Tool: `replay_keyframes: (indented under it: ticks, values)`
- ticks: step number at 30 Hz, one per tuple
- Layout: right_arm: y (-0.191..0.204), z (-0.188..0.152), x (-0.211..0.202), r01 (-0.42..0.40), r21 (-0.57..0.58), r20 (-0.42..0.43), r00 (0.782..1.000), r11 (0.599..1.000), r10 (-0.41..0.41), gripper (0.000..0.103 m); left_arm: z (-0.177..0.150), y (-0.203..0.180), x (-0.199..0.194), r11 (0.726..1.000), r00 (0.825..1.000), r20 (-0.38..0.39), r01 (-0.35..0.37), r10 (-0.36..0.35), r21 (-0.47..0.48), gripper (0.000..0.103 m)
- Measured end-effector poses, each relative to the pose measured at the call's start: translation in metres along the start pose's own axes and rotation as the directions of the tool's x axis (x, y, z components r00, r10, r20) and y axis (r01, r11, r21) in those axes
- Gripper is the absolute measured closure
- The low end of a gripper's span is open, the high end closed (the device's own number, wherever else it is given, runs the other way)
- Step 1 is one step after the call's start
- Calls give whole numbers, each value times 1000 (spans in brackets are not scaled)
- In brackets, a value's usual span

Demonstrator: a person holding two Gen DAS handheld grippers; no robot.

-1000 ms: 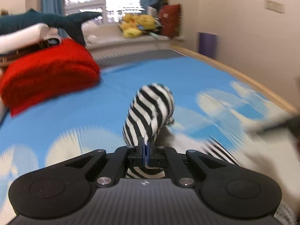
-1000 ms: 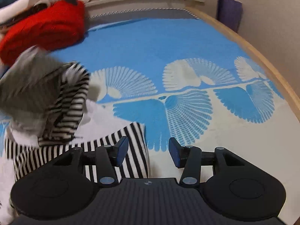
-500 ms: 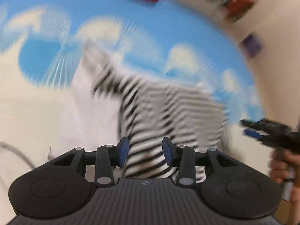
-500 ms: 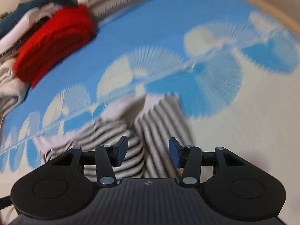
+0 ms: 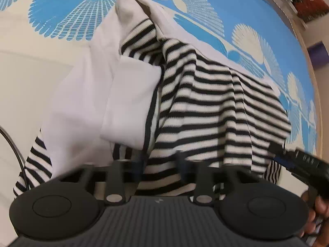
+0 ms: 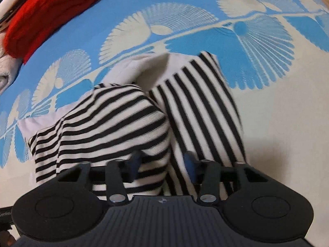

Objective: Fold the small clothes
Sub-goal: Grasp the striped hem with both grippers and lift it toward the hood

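Note:
A small black-and-white striped garment (image 5: 216,107) with white panels (image 5: 98,86) lies crumpled on the blue and cream patterned sheet (image 5: 67,10). My left gripper (image 5: 160,164) is open and empty, low over the garment's near edge. The garment also shows in the right wrist view (image 6: 115,119), one striped part lying flat to the right (image 6: 205,107). My right gripper (image 6: 162,162) is open and empty over its near edge. In the left wrist view the right gripper (image 5: 296,160) shows at the garment's right side.
A folded red knit (image 6: 47,16) lies at the far left with pale clothes beside it. A wooden bed edge (image 5: 308,47) runs along the right. A purple box (image 5: 318,53) stands beyond it. A dark cable (image 5: 12,144) curves at the left.
My left gripper has let go of the striped garment and opened; the garment has dropped onto the sheet. Both grippers have tilted down and come close over it.

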State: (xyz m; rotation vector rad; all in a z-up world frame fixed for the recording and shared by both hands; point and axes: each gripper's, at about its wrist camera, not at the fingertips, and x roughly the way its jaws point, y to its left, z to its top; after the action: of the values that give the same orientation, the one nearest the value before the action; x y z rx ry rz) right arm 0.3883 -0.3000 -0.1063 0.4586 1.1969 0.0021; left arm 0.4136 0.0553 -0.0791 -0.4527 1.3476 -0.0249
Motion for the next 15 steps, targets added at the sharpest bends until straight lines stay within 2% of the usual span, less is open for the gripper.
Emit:
replay_keyframes:
  ticks: [1,2,3,4,5,6,7,8,9,10,11,12,13,14,15]
  values:
    - [2,0,-1,-11,-10,8,1000,1000,11,102,3,1,-5,1000,999,32,11,-10,-15,102]
    - [3,0,-4,-33,-7,30,999,999,33,102,6,1,-15,1000,995,94,19,-17,-14,102]
    - [2,2,-10,-58,7,65,996,998,57,102,9,-3,-33,999,982,187,34,-37,15,102]
    - [1,4,-22,-97,26,111,989,995,94,102,11,-7,-50,998,960,272,51,-61,41,102]
    - [-1,6,-36,-148,46,159,977,988,139,102,11,-9,-69,995,929,358,75,-93,62,102]
    - [-3,9,-53,-218,59,215,956,974,201,103,11,-8,-83,993,902,416,98,-118,71,102]
    - [-5,10,-66,-267,55,261,934,962,244,103,11,-4,-94,991,881,454,114,-135,72,102]
    - [-8,9,-78,-295,52,299,916,954,267,103,11,-2,-98,991,872,471,116,-133,65,102]
    - [-14,8,-82,-308,71,300,914,949,274,103,12,5,-99,994,878,465,102,-112,46,102]
    - [-20,7,-78,-312,105,276,921,944,274,103,13,10,-92,997,899,430,78,-82,28,102]
    - [-27,6,-70,-296,145,227,939,944,260,103,15,17,-80,999,929,366,50,-49,7,102]
    - [-37,2,-53,-248,199,138,965,948,223,103,16,26,-62,999,963,268,26,-19,-23,102]
    - [-44,-1,-38,-196,240,63,980,951,187,102,15,33,-45,999,985,174,4,4,-47,101]
    - [-51,-6,-24,-145,277,-11,988,950,154,102,12,39,-31,998,995,95,-14,20,-66,100]
    - [-54,-7,-17,-121,293,-43,989,949,140,101,10,42,-26,997,998,64,-16,21,-71,98]
